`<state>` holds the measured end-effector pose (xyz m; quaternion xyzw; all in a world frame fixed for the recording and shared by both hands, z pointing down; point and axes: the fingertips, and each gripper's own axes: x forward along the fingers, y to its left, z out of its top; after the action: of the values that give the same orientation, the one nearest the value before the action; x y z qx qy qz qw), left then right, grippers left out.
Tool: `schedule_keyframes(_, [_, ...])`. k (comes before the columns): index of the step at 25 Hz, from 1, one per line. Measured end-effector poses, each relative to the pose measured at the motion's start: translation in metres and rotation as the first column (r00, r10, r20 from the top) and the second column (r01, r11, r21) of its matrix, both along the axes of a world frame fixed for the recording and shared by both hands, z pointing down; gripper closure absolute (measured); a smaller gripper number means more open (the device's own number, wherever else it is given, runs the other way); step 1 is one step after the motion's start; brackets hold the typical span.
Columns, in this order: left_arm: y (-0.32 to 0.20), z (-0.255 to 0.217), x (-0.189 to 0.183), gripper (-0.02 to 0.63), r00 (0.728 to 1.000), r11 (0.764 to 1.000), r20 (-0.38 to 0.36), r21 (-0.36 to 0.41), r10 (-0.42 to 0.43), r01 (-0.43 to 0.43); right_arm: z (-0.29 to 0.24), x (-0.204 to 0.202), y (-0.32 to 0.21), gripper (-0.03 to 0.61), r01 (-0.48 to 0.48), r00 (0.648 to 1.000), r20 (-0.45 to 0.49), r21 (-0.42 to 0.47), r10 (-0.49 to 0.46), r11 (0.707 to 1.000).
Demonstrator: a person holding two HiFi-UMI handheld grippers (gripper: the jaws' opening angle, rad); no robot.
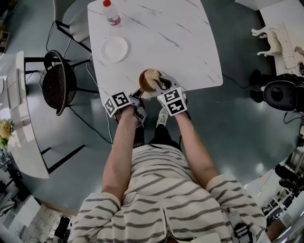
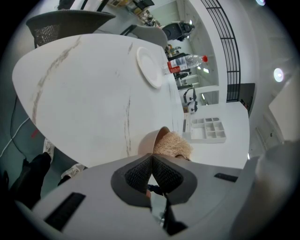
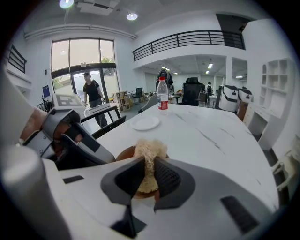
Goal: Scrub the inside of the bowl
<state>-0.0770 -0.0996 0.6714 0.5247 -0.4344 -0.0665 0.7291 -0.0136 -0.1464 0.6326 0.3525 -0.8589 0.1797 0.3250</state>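
At the near edge of the tabletop, right in front of the person, sits the brown bowl, with a pale fibrous scrubber inside it. The left tongs are closed, and look pinched on the near-left part of the bowl's thin rim, so they seem to steady it. The right tongs are clamped on the scrubber, whose tuft stands up between the pads while its lower end sits down in the bowl. From the right tongs the bowl's hollow lies straight ahead and below, and from the left tongs it lies just ahead and to the right. The two tools almost meet over the rim. The scrubbing stroke therefore falls to the right hand, and I judge it needs a turning sweep around the inner wall that keeps clear of the left tongs' grip. The bowl is close to the table's edge, so a hard push towards the person could tip it off. A white plate and a bottle stand well apart, farther up the tabletop.
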Motion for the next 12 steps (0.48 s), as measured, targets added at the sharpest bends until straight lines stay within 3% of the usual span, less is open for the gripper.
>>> schedule_keyframes(12, [0.001, -0.0015, 0.0047, 0.604, 1.0, 1.0, -0.007, 0.007, 0.008, -0.008, -0.0009, -0.008, -0.0071, 0.508, -0.07, 0.993, 0.09, -0.047, 0.074, 0.996])
